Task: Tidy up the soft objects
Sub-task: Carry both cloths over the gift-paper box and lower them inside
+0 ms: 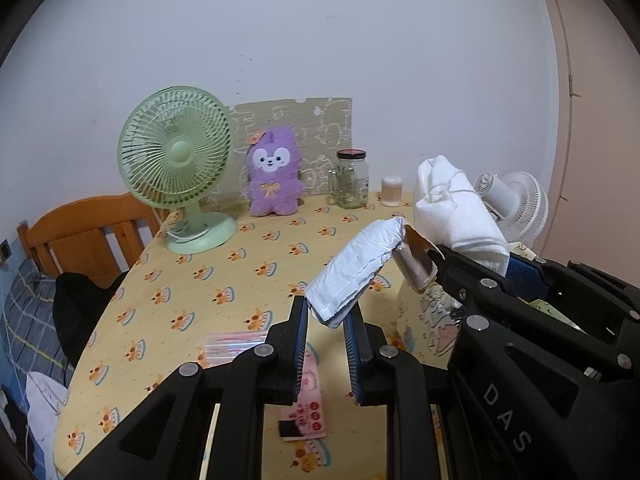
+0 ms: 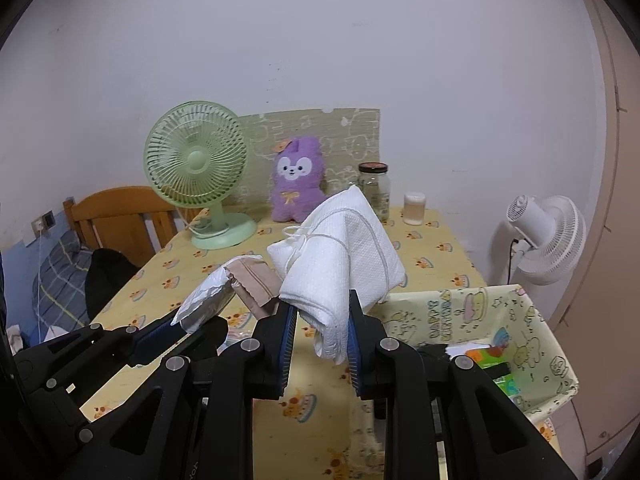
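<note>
Carrying both loads level over to the patterned storage box (image 2: 532,312) at the table's (image 1: 224,248) near right corner looks like the step; I'd lower each bundle inside before letting go. The left gripper (image 1: 326,322) is pinched narrow on a white plastic packet (image 1: 356,268), the right gripper (image 2: 322,334) clamped on a string-tied white towel bundle (image 2: 344,252), both held above the table just left of the box. I count two fans, one purple plush (image 1: 274,172), two jars.

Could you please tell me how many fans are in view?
2: a green desk fan on the table's far left, and a white fan standing beyond the table's right edge. None seems hidden.
</note>
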